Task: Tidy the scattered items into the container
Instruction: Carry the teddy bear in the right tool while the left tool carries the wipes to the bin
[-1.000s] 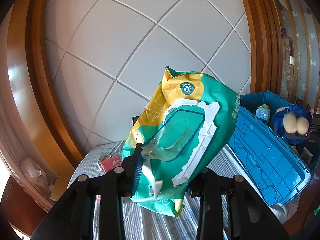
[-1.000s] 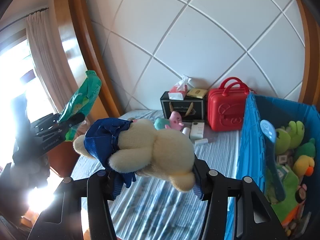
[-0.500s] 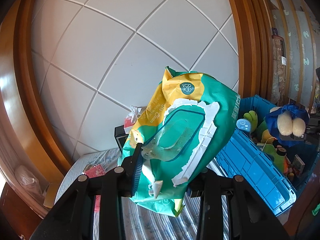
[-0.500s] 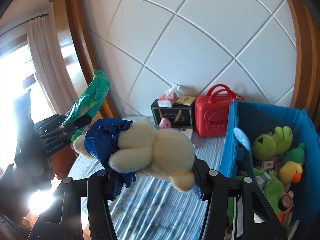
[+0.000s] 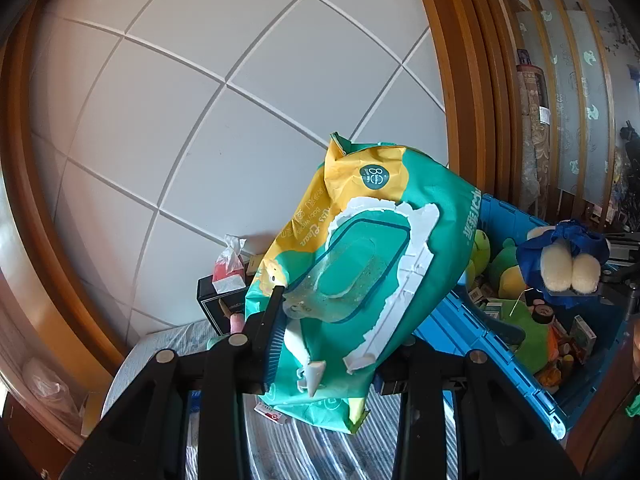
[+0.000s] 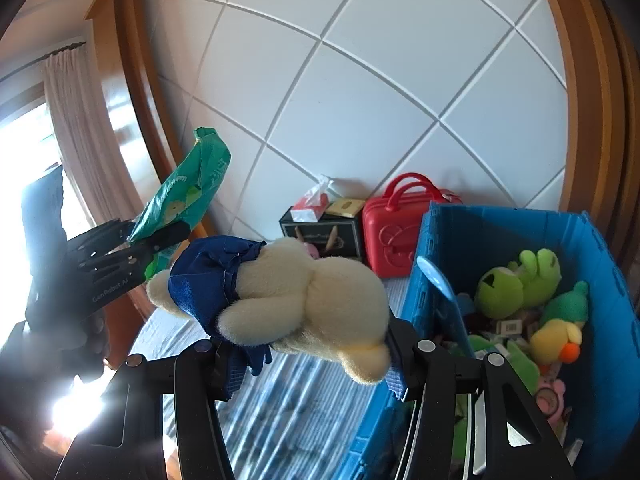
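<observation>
My left gripper (image 5: 332, 344) is shut on a green and yellow wet-wipes pack (image 5: 360, 264), held up tilted above the striped bed cover. The same wet-wipes pack (image 6: 188, 188) shows at the left of the right wrist view, in the left gripper (image 6: 160, 240). My right gripper (image 6: 308, 356) is shut on a cream plush bear in a blue denim dress (image 6: 288, 292); that plush bear (image 5: 568, 264) hangs over the blue crate (image 5: 480, 344). The blue crate (image 6: 520, 240) holds green frog plushes (image 6: 516, 280), a yellow duck plush (image 6: 556, 340) and small boxes.
Against the white tiled wall stand a red toy suitcase (image 6: 404, 232) and a black box (image 6: 324, 232) with a tissue pack on top. The striped bed cover (image 6: 296, 408) lies below both grippers. A wooden frame and a curtain are at the left.
Both grippers have moved toward the crate with their loads. The crate's inside now fills more of each view, and the plush bear sits over the crate in the left wrist view.
</observation>
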A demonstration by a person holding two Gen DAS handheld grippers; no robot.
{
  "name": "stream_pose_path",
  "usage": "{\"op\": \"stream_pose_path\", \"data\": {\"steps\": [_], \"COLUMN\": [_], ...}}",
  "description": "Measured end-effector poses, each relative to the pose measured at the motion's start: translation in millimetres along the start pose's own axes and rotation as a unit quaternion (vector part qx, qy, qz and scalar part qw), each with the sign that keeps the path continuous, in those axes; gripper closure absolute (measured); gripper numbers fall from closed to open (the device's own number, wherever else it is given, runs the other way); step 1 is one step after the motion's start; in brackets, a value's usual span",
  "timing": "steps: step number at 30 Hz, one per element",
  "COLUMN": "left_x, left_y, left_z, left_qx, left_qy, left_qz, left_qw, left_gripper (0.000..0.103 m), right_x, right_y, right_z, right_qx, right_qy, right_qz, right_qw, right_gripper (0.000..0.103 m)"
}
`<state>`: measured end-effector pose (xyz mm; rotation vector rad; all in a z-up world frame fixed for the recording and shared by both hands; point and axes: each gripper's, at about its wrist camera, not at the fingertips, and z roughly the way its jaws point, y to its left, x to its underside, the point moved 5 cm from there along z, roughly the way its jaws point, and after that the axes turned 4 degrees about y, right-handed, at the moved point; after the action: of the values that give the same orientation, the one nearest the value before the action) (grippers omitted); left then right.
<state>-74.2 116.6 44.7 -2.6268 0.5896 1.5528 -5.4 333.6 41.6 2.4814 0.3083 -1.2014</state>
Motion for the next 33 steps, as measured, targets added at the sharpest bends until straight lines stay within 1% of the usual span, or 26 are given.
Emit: {"op": "stream_pose_path", "data": {"steps": [7, 18, 26, 33], "left_x": [-13.3, -42.2, -63.2, -73.9], "left_y": [-23.9, -74.6, -115.9, -151.0], "left_z": [12.2, 33.1, 50.9, 65.8], "left_qx": [0.017, 0.050, 0.079, 0.105], "left_qy": [-0.003, -0.009, -0.011, -0.008], "left_qz": [0.016, 0.045, 0.069, 0.089], "left_qw": [0.9997, 0.9977, 0.9944, 0.9905], "left_gripper": [0.069, 0.069, 0.069, 0.069], "right_x": [0.9, 7.3, 13.1, 19.2], "right_y": [-23.6, -66.8, -105.9, -136.5], "right_z": [-12.2, -29.0, -41.7, -54.2], "right_qx": [0.014, 0.039, 0.062, 0.084], "right_qy": [-0.005, -0.009, -0.014, -0.016], "right_qz": [0.015, 0.043, 0.066, 0.089], "right_qw": [1.000, 0.998, 0.996, 0.992], "right_gripper": [0.049, 0.049, 0.049, 0.049]}}
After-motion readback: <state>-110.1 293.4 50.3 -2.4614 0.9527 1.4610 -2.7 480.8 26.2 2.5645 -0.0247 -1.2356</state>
